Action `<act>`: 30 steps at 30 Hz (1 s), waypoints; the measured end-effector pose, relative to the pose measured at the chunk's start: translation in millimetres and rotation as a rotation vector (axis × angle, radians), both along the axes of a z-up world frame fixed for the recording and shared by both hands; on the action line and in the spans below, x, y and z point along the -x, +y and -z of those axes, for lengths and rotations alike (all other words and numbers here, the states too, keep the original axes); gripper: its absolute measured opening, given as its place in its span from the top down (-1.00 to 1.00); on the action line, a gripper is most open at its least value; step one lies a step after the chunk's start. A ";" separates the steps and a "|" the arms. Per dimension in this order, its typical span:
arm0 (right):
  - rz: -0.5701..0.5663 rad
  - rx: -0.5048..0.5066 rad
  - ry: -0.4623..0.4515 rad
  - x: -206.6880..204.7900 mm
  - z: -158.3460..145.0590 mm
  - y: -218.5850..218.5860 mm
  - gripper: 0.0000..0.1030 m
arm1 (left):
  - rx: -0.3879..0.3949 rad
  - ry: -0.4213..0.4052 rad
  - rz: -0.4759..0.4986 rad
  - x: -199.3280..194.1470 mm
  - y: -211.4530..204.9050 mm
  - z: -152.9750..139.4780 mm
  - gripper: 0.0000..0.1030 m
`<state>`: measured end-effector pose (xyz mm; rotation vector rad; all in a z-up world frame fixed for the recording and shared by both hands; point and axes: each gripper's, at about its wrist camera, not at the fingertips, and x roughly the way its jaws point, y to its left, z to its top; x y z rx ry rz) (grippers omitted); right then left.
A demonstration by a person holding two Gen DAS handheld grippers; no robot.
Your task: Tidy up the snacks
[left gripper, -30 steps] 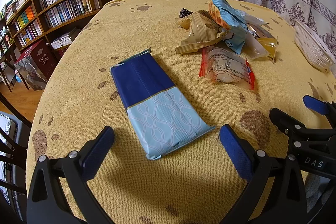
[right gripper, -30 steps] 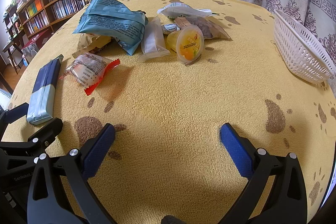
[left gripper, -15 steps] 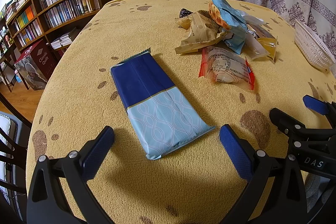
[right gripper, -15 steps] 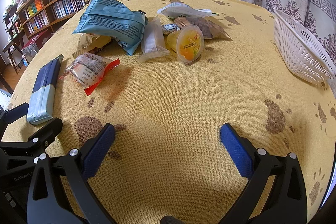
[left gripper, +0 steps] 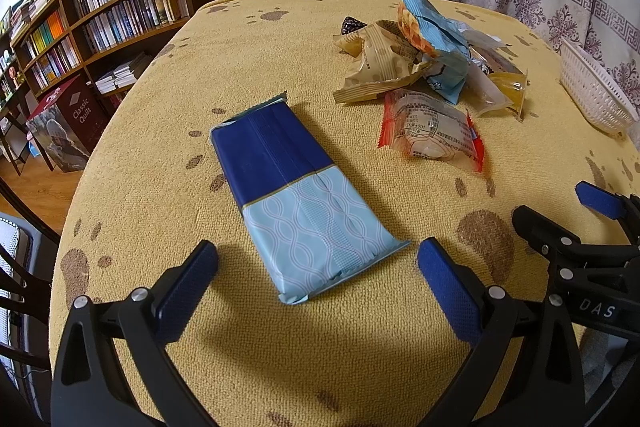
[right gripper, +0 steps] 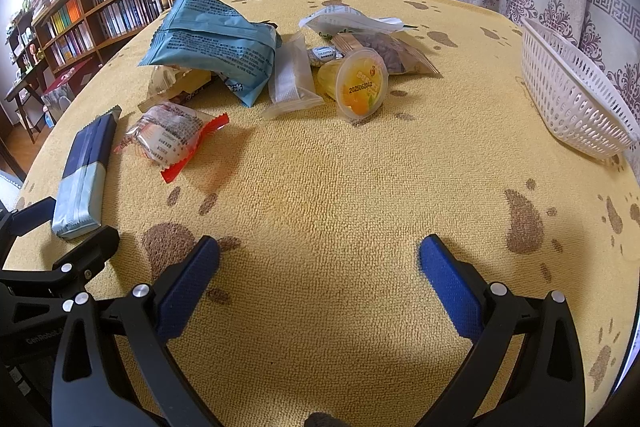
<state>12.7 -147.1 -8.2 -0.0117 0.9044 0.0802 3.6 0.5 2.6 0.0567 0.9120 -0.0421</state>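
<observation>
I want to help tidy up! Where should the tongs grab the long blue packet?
Probably across the long blue packet at its pale near end, coming straight down with the open left tongs. It lies flat, pointing lengthwise away, so its narrow width should fit between them.

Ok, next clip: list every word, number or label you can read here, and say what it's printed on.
"Classic Quilt": box on the floor by the bookshelf.
"2025062042", last digits unsure: lid of the jelly cup.
"DAS": right gripper body, cut off.
"GenRobot", partial: left gripper body.
Print on the snack wrappers and book spines: too small to read.
</observation>
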 end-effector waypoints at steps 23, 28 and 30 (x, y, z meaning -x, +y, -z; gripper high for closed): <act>-0.030 -0.072 -0.050 10.6 -13.2 -5.8 -0.96 | 0.173 -0.012 -0.082 -13.3 37.1 -27.1 -0.84; -0.023 -0.062 -0.076 11.2 -18.1 -3.4 -0.96 | 0.131 0.004 -0.123 -32.4 30.3 -19.1 -0.54; -0.014 -0.074 -0.078 10.6 -19.7 -4.9 -0.96 | 0.112 -0.005 -0.133 -34.8 30.2 -16.6 -0.47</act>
